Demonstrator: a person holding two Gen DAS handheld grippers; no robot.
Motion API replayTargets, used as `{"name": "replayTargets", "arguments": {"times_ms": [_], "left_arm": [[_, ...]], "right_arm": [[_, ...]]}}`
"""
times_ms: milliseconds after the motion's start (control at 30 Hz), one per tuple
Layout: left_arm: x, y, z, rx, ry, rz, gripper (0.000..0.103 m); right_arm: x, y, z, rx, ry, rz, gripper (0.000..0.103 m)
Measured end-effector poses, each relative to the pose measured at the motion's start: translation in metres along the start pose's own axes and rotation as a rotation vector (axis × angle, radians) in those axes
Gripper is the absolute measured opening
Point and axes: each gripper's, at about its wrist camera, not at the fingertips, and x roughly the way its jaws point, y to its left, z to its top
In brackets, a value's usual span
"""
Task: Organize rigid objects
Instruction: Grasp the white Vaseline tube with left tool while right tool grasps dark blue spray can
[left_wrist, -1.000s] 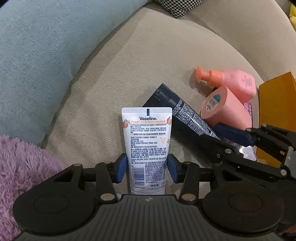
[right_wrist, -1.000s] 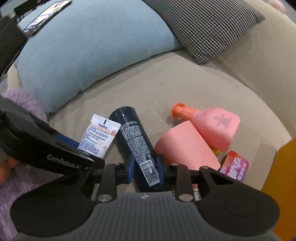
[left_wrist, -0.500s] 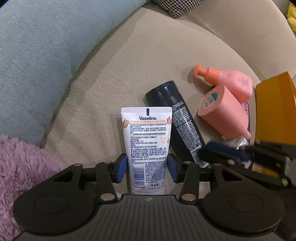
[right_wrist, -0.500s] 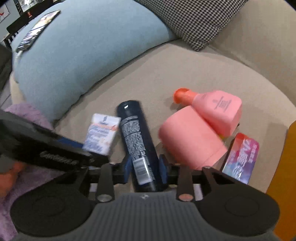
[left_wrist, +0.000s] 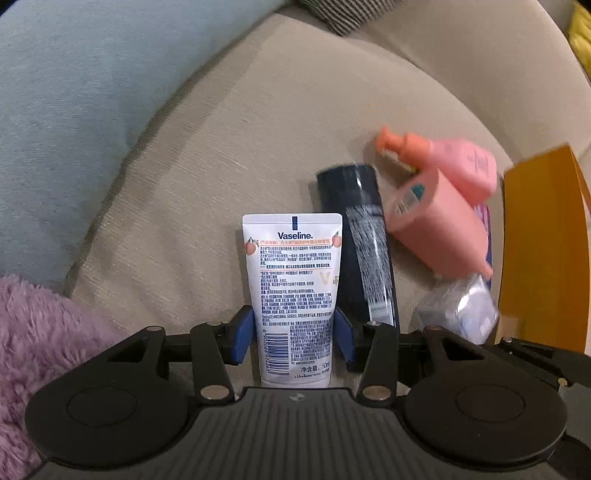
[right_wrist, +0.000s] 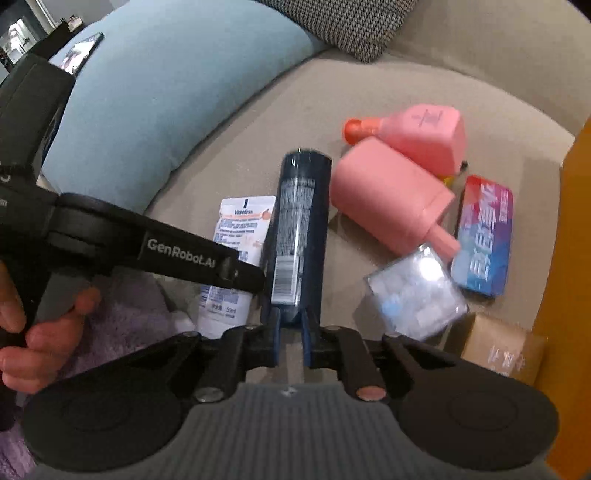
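Currently the dark can (right_wrist: 295, 225) lies on the sofa seat (left_wrist: 258, 140), its lower end clamped in the fully closed right gripper (right_wrist: 290, 332); rigid, smooth and round, it may roll. Beside it, the softer white tube (left_wrist: 295, 295) sits gripped near its cap end between the half-open left gripper (left_wrist: 293, 338).

"Vaseline." is printed near the top of the white tube (left_wrist: 295, 295) held between the left fingers (left_wrist: 242, 339); "Unilever" and "50ml" are read near its base. "GenRobot.AI" is marked on the left gripper (right_wrist: 181, 253).
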Motion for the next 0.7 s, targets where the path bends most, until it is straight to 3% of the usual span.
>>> {"name": "replayTargets", "arguments": {"times_ms": [67, 200, 367, 700], "left_arm": [[0.000, 0.006, 0.004, -0.029, 0.007, -0.018, 0.053], [0.000, 0.012, 0.008, -0.060, 0.020, -0.036, 0.053], [0.001, 0.026, 0.020, -0.107, 0.030, -0.058, 0.053], [0.005, 0.021, 0.023, -0.072, 0.021, -0.024, 0.053]], "right_arm": [[0.001, 0.002, 0.005, -0.008, -0.011, -0.007, 0.026], [0.013, 0.002, 0.025, -0.034, -0.016, -0.024, 0.026], [0.028, 0.000, 0.039, -0.024, -0.009, -0.029, 0.040], [0.031, 0.000, 0.035, 0.010, -0.015, -0.019, 0.041]]}}
